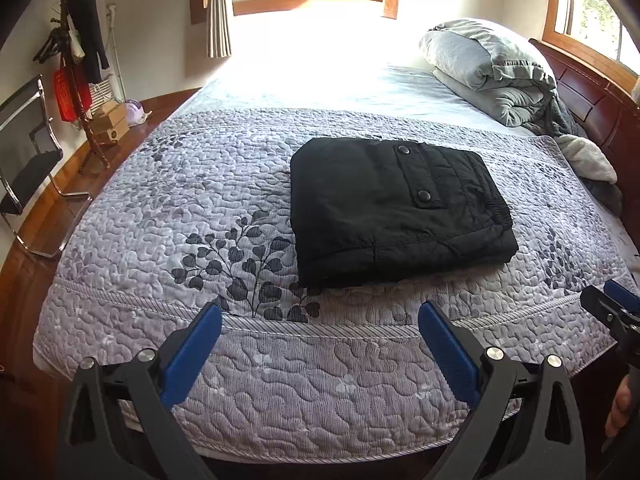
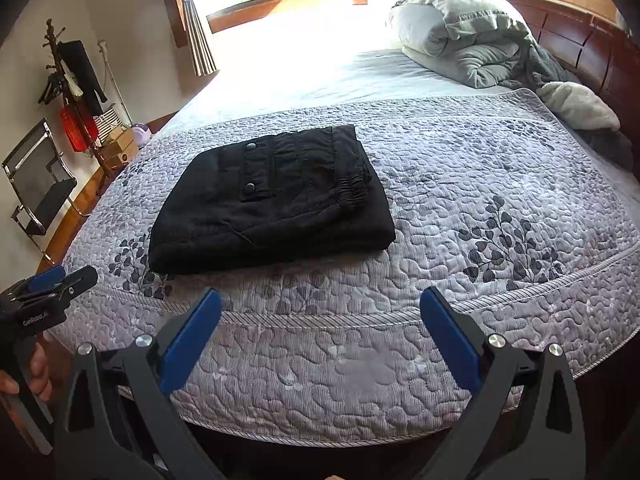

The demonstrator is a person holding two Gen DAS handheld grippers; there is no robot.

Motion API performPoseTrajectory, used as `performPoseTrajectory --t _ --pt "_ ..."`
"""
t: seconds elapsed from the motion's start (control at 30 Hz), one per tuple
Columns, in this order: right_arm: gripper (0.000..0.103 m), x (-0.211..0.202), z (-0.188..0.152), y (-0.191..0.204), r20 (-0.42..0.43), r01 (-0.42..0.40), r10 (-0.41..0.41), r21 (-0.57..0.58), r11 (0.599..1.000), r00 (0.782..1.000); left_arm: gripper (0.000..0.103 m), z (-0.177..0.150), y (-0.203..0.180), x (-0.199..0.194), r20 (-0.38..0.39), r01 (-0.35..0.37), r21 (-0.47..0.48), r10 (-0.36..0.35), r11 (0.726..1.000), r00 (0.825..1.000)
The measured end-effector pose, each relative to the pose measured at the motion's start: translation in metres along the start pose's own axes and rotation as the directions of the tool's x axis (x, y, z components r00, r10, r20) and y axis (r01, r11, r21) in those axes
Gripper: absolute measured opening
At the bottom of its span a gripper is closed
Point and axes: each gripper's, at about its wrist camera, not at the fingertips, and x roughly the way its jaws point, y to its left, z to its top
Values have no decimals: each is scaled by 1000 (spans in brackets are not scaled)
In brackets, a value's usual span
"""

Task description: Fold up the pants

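Observation:
The black pants (image 1: 400, 208) lie folded into a compact rectangle on the quilted bed cover, a snap-button pocket flap facing up; in the right wrist view the pants (image 2: 272, 204) sit left of centre. My left gripper (image 1: 320, 312) hangs open over the near edge of the bed, short of the pants, nothing between its blue pads. My right gripper (image 2: 320, 300) is likewise open and empty, held back from the pants. Each gripper shows at the other view's edge: the right gripper (image 1: 612, 300) and the left gripper (image 2: 56, 280), held by a hand.
A grey-lilac quilt (image 1: 200, 200) with leaf prints covers the bed. Folded grey bedding and pillows (image 1: 488, 68) lie by the wooden headboard (image 1: 592, 96). On the left stand a chair (image 1: 28, 160), a coat rack (image 1: 76, 64) and boxes on the wood floor.

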Motion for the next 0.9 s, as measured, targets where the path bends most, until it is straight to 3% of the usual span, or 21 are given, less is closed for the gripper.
performPoseTrajectory --t 0.9 --pt "99 15 1 3 -35 17 -17 -9 1000 999 99 -1 -7 7 -12 -29 43 30 999 999"
